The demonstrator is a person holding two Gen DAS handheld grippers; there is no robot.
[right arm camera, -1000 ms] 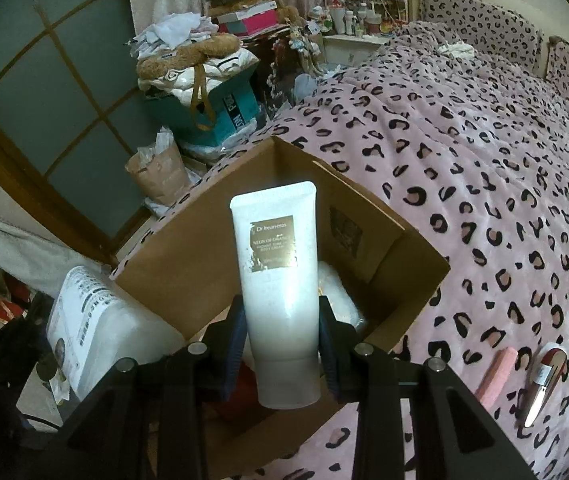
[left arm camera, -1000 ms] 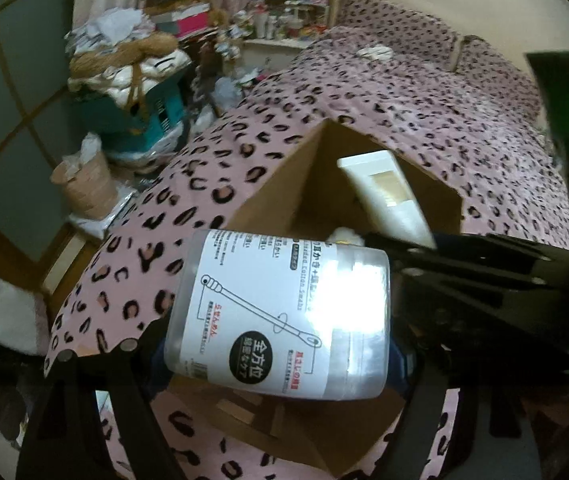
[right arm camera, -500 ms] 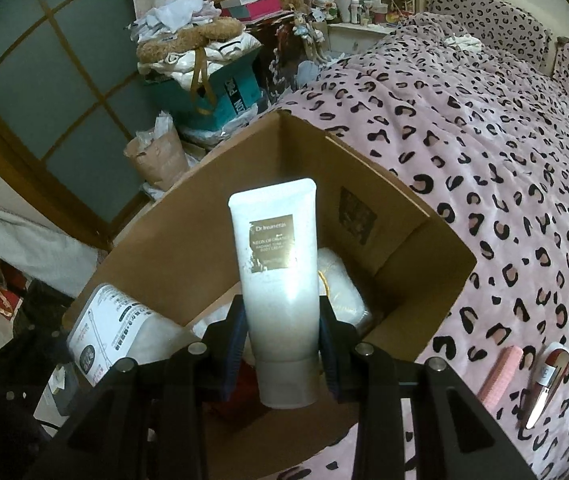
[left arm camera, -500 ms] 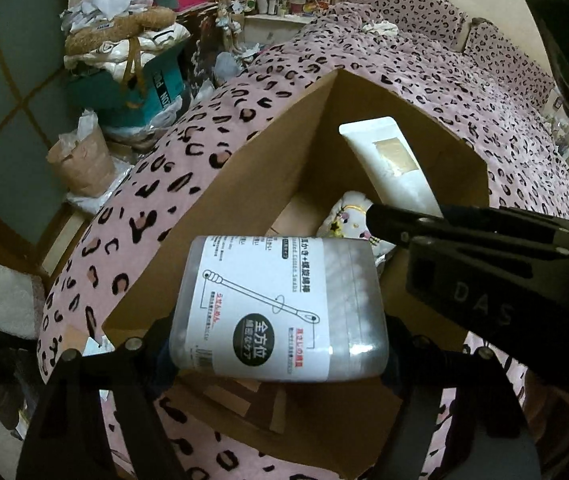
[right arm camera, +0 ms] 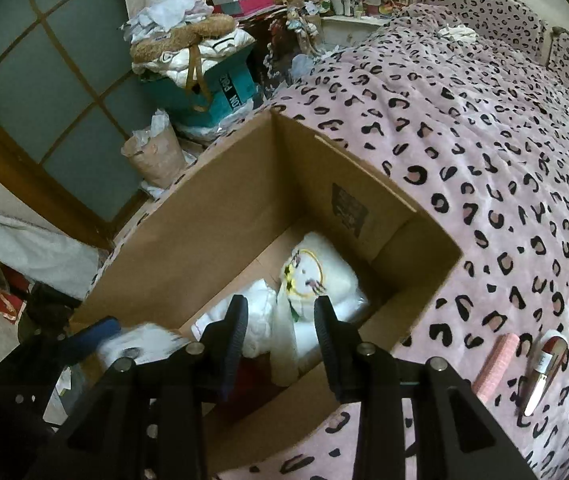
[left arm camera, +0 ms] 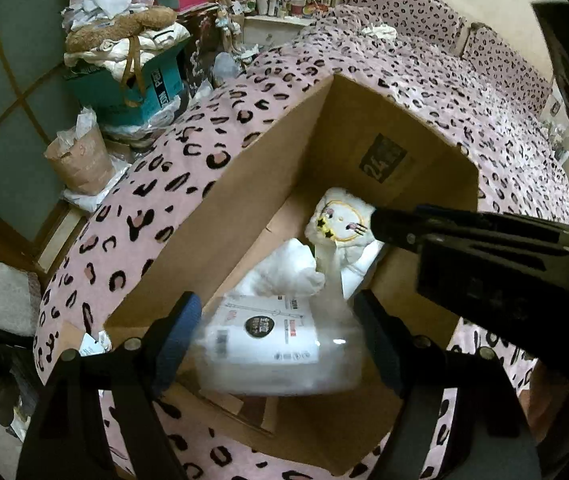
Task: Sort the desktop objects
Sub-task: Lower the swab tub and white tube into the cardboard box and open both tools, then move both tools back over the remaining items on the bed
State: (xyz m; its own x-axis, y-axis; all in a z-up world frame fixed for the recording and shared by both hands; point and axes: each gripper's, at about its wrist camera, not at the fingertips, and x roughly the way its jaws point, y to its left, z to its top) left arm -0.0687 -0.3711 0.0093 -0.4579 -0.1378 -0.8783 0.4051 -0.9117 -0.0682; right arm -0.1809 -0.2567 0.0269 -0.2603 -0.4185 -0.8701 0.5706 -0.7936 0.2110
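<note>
both tools (left arm camera: 276,344) (right arm camera: 280,338) open over box (right arm camera: 244,208)

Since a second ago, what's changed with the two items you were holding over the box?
Both were let go: the cotton swab tub and white tube have dropped, blurred, into the cardboard box. Both grippers stay above it; the plush inside hasn't moved.

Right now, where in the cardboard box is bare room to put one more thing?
Bare floor of the cardboard box shows along its far walls, beside the white plush. The near half is crowded with the cotton swab tub and white tube.
</note>
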